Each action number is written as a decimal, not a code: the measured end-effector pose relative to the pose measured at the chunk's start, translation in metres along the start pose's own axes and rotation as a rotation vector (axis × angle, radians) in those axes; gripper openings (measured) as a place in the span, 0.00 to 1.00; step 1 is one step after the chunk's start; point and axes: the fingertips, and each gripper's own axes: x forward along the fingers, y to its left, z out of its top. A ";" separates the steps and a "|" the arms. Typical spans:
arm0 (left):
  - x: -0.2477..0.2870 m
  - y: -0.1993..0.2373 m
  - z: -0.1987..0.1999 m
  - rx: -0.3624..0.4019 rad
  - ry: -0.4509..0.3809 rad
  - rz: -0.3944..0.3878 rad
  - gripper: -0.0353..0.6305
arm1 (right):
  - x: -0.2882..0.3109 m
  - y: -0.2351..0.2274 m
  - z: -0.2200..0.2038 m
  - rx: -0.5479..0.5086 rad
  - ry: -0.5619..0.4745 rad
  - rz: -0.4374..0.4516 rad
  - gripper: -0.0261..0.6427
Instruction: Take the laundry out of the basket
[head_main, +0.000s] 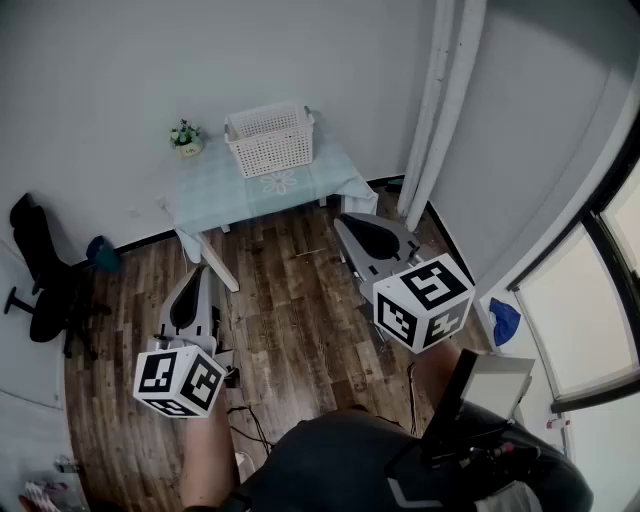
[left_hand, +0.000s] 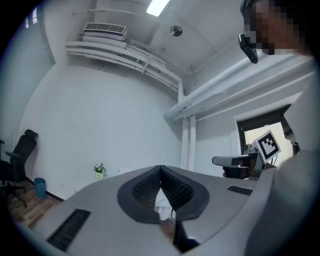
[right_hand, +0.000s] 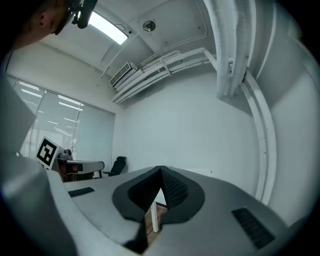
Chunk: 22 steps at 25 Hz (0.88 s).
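The wooden floor (head_main: 290, 300) takes up most of the head view, and across it, against the far wall, stands a small table (head_main: 215, 195) under a pale cloth. The white laundry basket (head_main: 268, 140) sits on the table top toward its right end, well apart from both grippers. From this angle only its slatted walls and rim show, so whether clothes lie inside cannot be told. An office chair (head_main: 45, 280) stands off to the left by the wall, clear of the way to the table. The left gripper (head_main: 195, 285) and the right gripper (head_main: 358, 232) are both held level out in front of the person, pointing toward the table. In each gripper's own view the ribbed pads are pressed together at the tip with nothing caught between them. A small pot of flowers (head_main: 186, 138) stands on the table just left of the basket. The task looks to be at its very start, in the approach, with nothing lifted out yet. The next move probably calls for crossing the floor to the table, spreading one gripper's jaws, reaching down over the basket's rim and taking care not to knock the flowers.
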 end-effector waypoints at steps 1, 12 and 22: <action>-0.001 0.000 0.001 0.001 0.000 -0.002 0.06 | 0.000 0.001 0.000 -0.004 0.001 0.000 0.06; -0.009 0.010 -0.005 0.001 0.007 -0.028 0.06 | 0.013 0.016 -0.001 0.015 -0.003 0.004 0.06; -0.025 0.040 -0.015 -0.031 0.001 -0.050 0.06 | 0.027 0.048 -0.008 -0.011 -0.002 -0.020 0.06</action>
